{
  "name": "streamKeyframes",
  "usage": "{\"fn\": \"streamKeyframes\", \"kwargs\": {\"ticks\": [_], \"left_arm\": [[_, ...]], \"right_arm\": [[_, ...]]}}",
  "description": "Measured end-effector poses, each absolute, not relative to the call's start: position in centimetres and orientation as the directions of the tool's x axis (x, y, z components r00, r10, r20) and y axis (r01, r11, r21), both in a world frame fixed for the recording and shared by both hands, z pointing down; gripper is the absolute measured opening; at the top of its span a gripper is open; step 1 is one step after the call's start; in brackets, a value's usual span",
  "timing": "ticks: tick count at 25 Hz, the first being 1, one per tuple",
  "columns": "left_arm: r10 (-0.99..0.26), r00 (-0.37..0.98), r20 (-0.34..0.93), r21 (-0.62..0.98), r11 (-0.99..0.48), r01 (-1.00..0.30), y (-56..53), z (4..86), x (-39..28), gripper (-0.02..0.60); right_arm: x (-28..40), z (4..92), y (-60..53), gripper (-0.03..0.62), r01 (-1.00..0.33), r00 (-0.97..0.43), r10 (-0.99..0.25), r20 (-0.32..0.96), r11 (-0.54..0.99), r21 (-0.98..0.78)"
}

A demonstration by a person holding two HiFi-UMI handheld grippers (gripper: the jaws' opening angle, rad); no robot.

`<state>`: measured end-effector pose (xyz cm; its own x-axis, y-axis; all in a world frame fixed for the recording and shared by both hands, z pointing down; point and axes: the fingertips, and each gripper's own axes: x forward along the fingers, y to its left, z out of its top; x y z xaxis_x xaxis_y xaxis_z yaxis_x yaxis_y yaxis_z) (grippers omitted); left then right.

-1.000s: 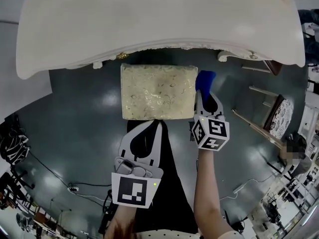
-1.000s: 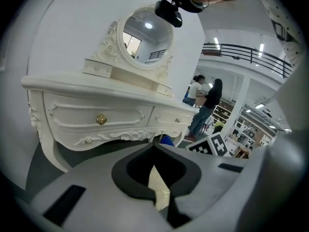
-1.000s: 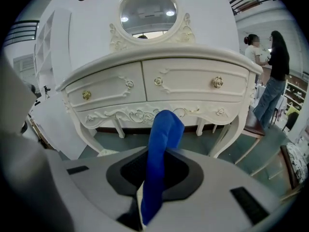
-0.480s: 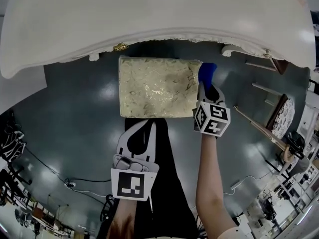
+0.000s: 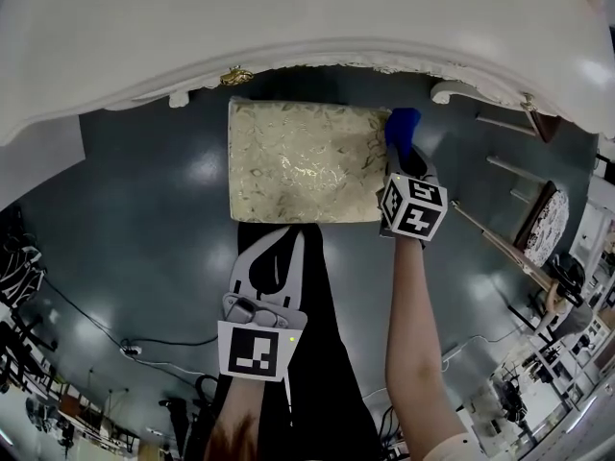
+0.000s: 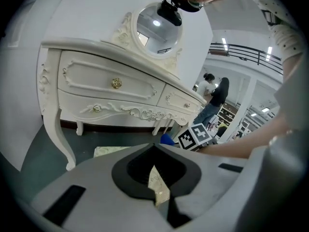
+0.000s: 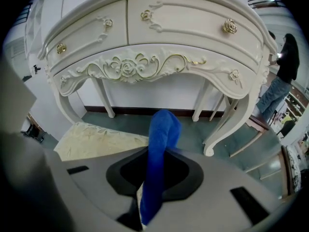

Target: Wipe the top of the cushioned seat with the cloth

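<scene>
On the floor by the dressing table (image 5: 288, 36): the cushioned seat (image 5: 303, 161), a rectangular pad in pale gold patterned fabric, sits on the dark grey-green floor (image 5: 144, 219), with its far edge close to the table's curved front
Table: white and carved, with gold rose-shaped drawer knobs and curved legs; a round mirror (image 6: 157, 27) stands on top
Cloth: the blue cloth (image 5: 402, 128) is at the seat's far right corner, just beside the right edge; I cannot tell whether it touches the fabric
Right hand: the right gripper (image 5: 399, 161) has its jaws clamped on the blue cloth, which sticks up from between them as a folded tongue; the gripper hangs off the seat's right side
Left hand: the left gripper (image 5: 296, 238) has its jaws together with nothing in them; it hovers just short of the seat's near edge, with a strip of gold fabric showing past its tips
Off to the right: a wooden chair (image 5: 543, 224) with a patterned seat, well apart from the cushion
Far left floor: cables (image 5: 96, 339) trail across it
Background: a person (image 7: 285, 66) in a dark top and jeans stands beyond the table's right end
</scene>
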<state>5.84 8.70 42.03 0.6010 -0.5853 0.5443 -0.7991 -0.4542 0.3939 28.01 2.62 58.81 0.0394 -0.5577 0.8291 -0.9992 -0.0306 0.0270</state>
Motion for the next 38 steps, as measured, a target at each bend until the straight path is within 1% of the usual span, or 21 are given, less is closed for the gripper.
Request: {"fn": "streamKeyframes", "kwargs": {"ticks": [7, 15, 27, 38], "left_arm": [[-0.596, 0.58, 0.555, 0.39, -0.43, -0.814, 8.8, 42.1, 3.7, -0.002], [-0.586, 0.602, 0.542, 0.407, -0.443, -0.798, 8.8, 41.8, 4.0, -0.002], [-0.583, 0.616, 0.53, 0.422, -0.449, -0.788, 8.4, 41.4, 4.1, -0.002], [-0.607, 0.601, 0.52, 0.408, -0.442, -0.799, 7.5, 40.8, 3.7, -0.002]], "right_arm": [[28.4, 61.4, 3.1, 0.061, -0.998, 0.058, -0.499, 0.865, -0.025, 0.052], [28.5, 61.7, 3.2, 0.061, -0.997, 0.06, -0.51, 0.858, -0.065, 0.031], [28.5, 61.7, 3.2, 0.061, -0.989, 0.115, -0.494, 0.862, -0.138, 0.053], [27.3, 61.3, 2.7, 0.061, -0.991, 0.118, -0.491, 0.863, -0.111, 0.073]]}}
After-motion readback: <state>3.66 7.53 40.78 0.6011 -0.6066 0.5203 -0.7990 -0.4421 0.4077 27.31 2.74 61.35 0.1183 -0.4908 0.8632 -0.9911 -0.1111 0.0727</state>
